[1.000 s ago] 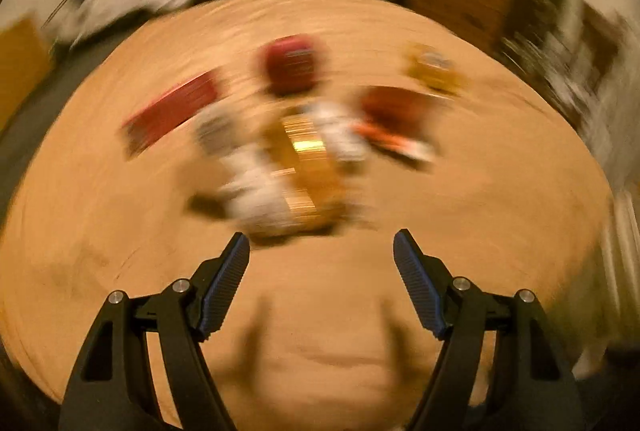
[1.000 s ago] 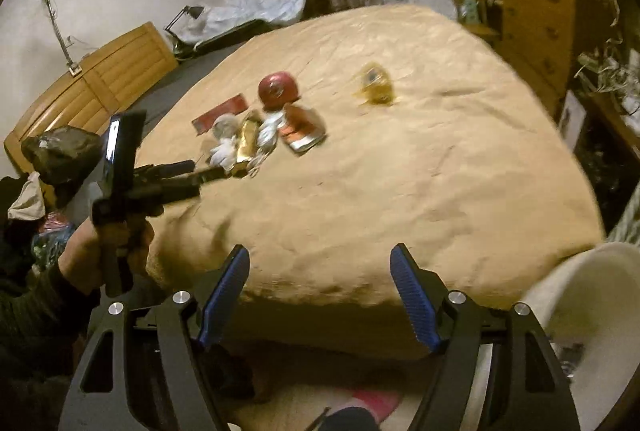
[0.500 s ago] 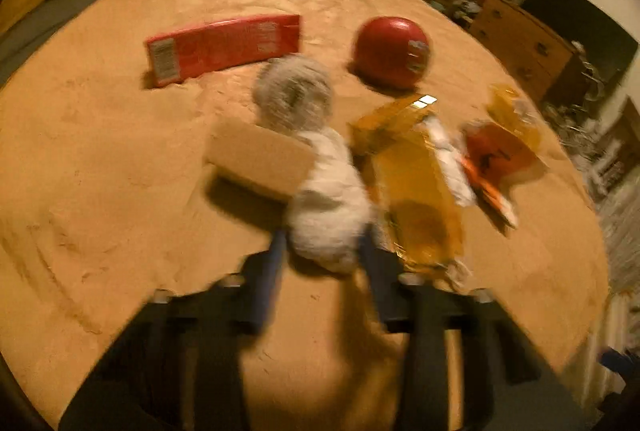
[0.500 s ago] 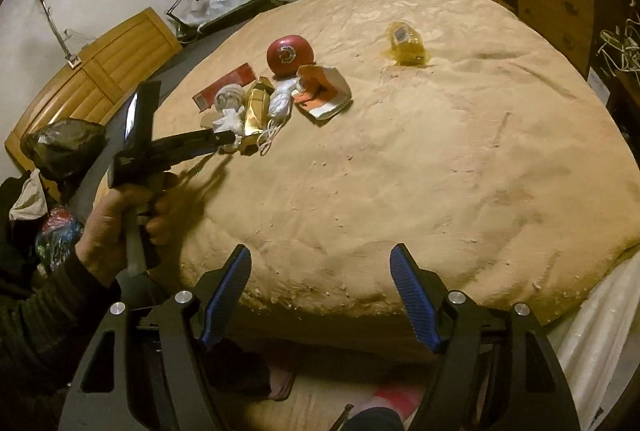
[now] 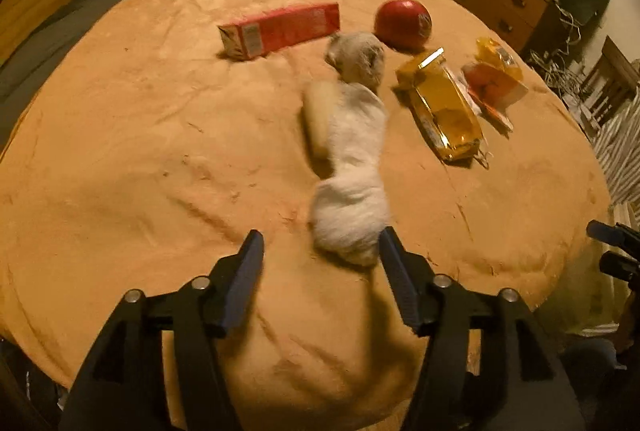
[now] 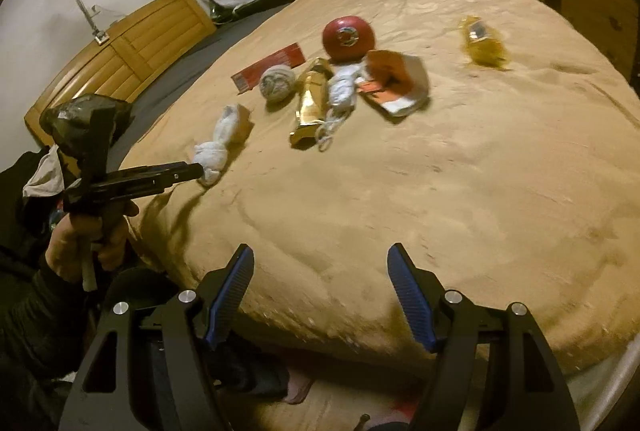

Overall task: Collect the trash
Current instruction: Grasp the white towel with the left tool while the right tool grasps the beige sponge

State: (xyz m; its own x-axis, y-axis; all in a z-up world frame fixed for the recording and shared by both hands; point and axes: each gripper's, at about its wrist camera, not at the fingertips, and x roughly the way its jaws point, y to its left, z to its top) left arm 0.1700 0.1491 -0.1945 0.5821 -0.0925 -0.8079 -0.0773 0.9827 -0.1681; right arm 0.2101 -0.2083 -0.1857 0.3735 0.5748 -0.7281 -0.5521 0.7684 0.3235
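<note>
Now the left claw (image 5: 322,255), jaws apart, reaches the tissue wad (image 5: 350,221); next, center and squeeze.

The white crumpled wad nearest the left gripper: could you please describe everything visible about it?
The white crumpled wad looks like soft tissue or cloth, bunched into a rounded lump at its near end and pinched narrower behind. It lies lengthwise on the tan bedspread, partly blurred, with a tan piece alongside. The left gripper is open; its right finger is at the wad's edge.

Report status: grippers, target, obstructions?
Left gripper open at white tissue wad. Right gripper open, held back off bed. Gold wrapper beside wad, not blocking.
</note>
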